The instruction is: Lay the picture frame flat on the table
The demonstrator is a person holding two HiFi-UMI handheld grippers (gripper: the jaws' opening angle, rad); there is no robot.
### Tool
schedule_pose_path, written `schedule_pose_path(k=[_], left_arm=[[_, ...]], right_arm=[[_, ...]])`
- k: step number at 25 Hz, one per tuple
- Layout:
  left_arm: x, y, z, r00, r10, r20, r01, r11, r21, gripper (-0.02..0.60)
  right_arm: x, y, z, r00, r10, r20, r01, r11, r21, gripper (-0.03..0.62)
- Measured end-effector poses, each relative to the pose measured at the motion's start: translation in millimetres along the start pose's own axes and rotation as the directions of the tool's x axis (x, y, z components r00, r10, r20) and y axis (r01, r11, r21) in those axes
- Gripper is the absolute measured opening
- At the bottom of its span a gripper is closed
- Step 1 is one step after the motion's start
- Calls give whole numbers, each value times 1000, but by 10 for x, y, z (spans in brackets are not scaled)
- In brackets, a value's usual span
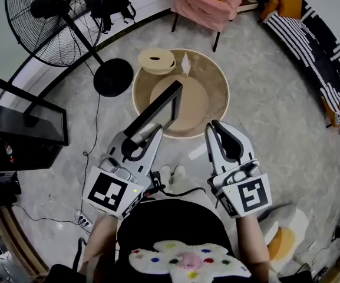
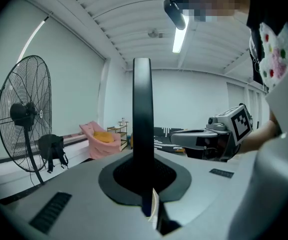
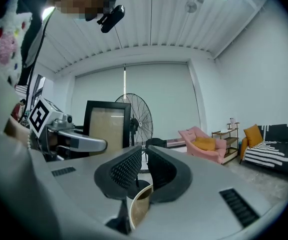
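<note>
**Frame clamped in left tool, not down yet**

Left tool (image 1: 150, 134) is pinched on the black edge of the picture frame (image 1: 159, 108). It holds the frame roughly upright over the near-left edge of the round worktop (image 1: 224, 93), apparently clear of the surface. My read is that an edge grip keeps the face free to tip flat. Right tool (image 1: 215, 128) has its jaws together on nothing and sits by the near edge, probably spare to steady. Round beige dish (image 1: 156, 61) on the far-left rim looks empty, and it may be a lid. The rimmed worktop carries nothing else.
</note>
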State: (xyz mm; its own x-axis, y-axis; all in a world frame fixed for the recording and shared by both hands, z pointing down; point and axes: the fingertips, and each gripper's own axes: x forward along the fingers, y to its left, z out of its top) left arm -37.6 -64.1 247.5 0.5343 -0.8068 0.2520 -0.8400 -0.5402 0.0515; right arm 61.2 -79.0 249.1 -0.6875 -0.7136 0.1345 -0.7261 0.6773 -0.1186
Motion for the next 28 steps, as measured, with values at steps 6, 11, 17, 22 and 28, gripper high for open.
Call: schedule_pose_path(k=[6, 11, 17, 22, 28], left_arm=[[37, 30, 20, 998, -55, 10, 55, 998, -6, 23], [92, -33, 43, 991, -135, 11, 135, 991, 0, 23], [121, -155, 52, 971, -238, 9, 238, 971, -36, 23], [114, -226, 48, 951, -308, 24, 308, 951, -24, 23], [104, -242, 26, 939, -344, 23, 344, 939, -27, 23]], right_arm=[[184, 141, 113, 997, 62, 35, -62, 998, -8, 124], [261, 187, 116, 994, 100, 34, -100, 995, -11, 147], [323, 239, 167, 991, 127, 44, -127, 992, -4, 150], [317, 273, 145, 989, 146, 38, -146, 989, 4, 150], [307, 314, 123, 985, 168, 30, -168, 986, 1, 123]])
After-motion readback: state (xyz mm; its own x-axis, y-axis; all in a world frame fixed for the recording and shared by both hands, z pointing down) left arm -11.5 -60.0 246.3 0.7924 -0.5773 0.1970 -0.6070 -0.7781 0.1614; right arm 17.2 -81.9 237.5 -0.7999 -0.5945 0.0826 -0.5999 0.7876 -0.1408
